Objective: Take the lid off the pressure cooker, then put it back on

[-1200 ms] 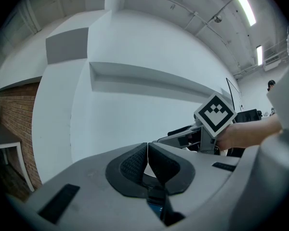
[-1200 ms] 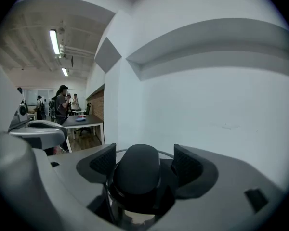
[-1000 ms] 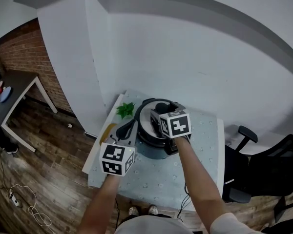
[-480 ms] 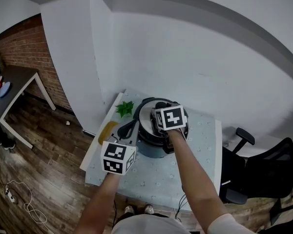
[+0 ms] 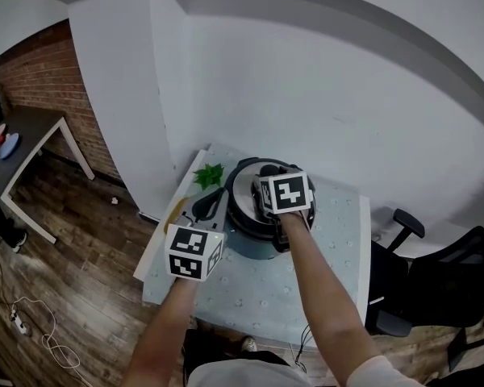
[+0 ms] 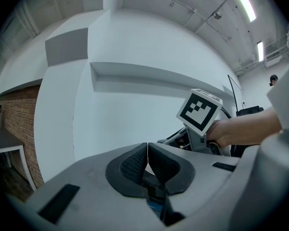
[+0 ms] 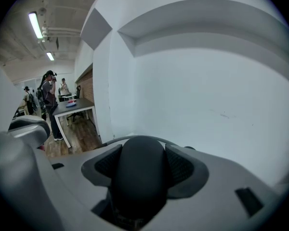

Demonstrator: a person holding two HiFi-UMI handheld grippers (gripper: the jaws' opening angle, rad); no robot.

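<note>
Counter (image 5: pixel 258 293) front is bare, open approach there. Cooker (image 5: pixel 250 244) sits rearward, near the wall (image 5: pixel 306 95), plant (image 5: pixel 209 176) just beside its left rear. Chair (image 5: pixel 419 289) stands off the counter's right edge.

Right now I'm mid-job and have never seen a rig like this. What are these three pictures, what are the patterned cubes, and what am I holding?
There is no robot arm here. A person holds a hand-held claw in each hand, and the patterned cubes are parts of those claws.

The head view looks steeply down from the person's head. It shows a table with a pressure cooker, its lid sitting on it, and a small green plant beside it.

The other two pictures come from a camera riding on each claw, looking along its jaws. The right claw is closed on the black lid handle. The left claw is shut, with nothing visible between its pads, and sits beside the cooker on the person's left.
</note>
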